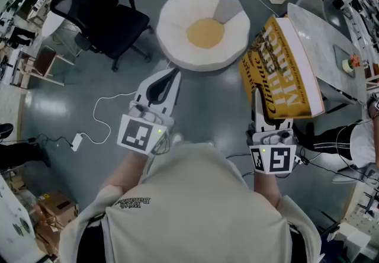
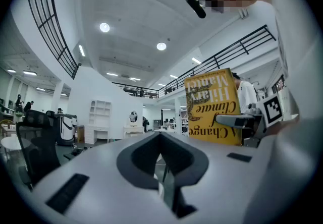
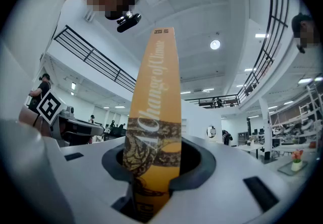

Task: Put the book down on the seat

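Two hand-held grippers in use, one per hand, the person standing over a grey floor. Right hand-held gripper is clenched on the book: seen along its jaws, the right hand-held gripper has both pads pressed against the book near its lower end, with the orange spine facing the camera and rising roughly upright between them. Spine lettering reads "A Change of Climate". From the head view the book is held in the air with its yellow cover facing up and its page block turned toward the pale marbled desk on the right. The book is not on the seat, a round white cushion with a tan centre on the floor ahead; it hangs to the right of the seat, near its rim, and overlaps the desk's near edge in the picture. Left hand-held gripper points toward the seat, jaws brought together with nothing between them; its own view confirms this, with only a thin slit between the pads and the book visible off to the right. Black office chair stands left of the seat, apart from it.
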Available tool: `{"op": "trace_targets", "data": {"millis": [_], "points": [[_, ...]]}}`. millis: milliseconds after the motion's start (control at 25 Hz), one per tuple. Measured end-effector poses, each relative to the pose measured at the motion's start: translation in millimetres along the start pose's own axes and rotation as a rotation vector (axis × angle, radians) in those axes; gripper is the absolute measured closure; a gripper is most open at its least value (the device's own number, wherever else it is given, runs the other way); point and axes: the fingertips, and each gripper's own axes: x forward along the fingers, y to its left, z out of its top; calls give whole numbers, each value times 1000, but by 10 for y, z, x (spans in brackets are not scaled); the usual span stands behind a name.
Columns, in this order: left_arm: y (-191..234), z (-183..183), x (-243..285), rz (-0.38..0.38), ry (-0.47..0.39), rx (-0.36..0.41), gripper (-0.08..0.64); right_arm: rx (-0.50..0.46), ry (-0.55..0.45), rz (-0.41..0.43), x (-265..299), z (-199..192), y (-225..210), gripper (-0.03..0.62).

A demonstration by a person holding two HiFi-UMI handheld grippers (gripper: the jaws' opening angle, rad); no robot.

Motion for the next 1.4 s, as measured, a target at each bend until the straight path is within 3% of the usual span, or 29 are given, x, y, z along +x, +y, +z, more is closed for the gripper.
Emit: {"op": "trace_targets", "data": {"millis": [520,1400], "points": [[61,47,-2,-5,-19,-31,551,12,-5,-16,3,58,32,442],[-1298,-93,261,-23,10,-26,551,43,14,-26,-1143,-158,-937,442]]}}
